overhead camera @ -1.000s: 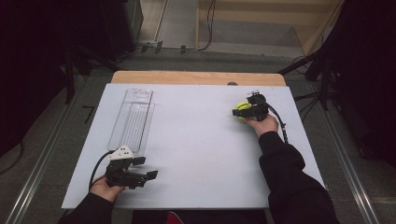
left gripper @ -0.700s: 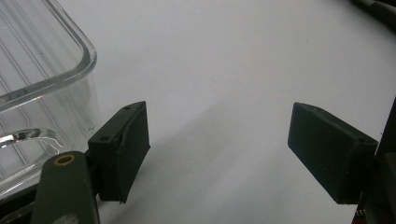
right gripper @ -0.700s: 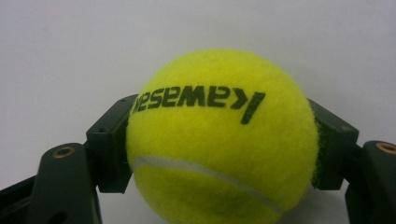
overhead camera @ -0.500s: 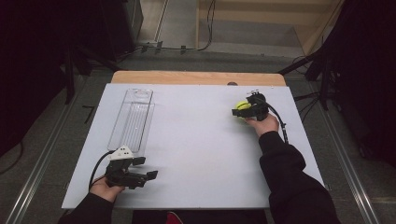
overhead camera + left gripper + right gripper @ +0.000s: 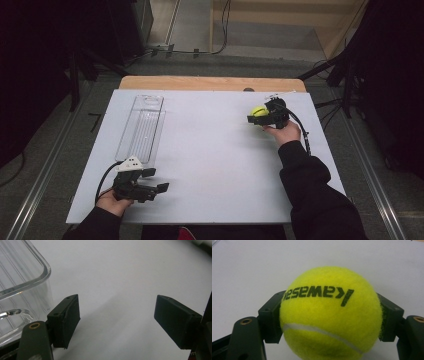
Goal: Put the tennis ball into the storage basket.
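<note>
A yellow tennis ball [image 5: 258,111] [image 5: 329,312] with black lettering sits clamped between the two black pads of my right gripper [image 5: 256,118] [image 5: 329,317], held a little above the white table [image 5: 210,150] at the far right. My left gripper [image 5: 159,181] [image 5: 116,320] rests near the table's front left edge, open, with bare table between its jaws. A clear plastic container [image 5: 142,127] [image 5: 20,282] lies lengthwise at the left, just beyond the left gripper; its rounded corner stands beside that gripper's left pad [image 5: 65,320].
The white table top lies on a wooden board [image 5: 210,83] that shows along the far edge. Dark stands and cables [image 5: 345,75] crowd the floor around the table. A cable [image 5: 300,130] trails from the right gripper along the forearm.
The right gripper has risen slightly with the tennis ball in it. The left gripper has stayed where it was.
</note>
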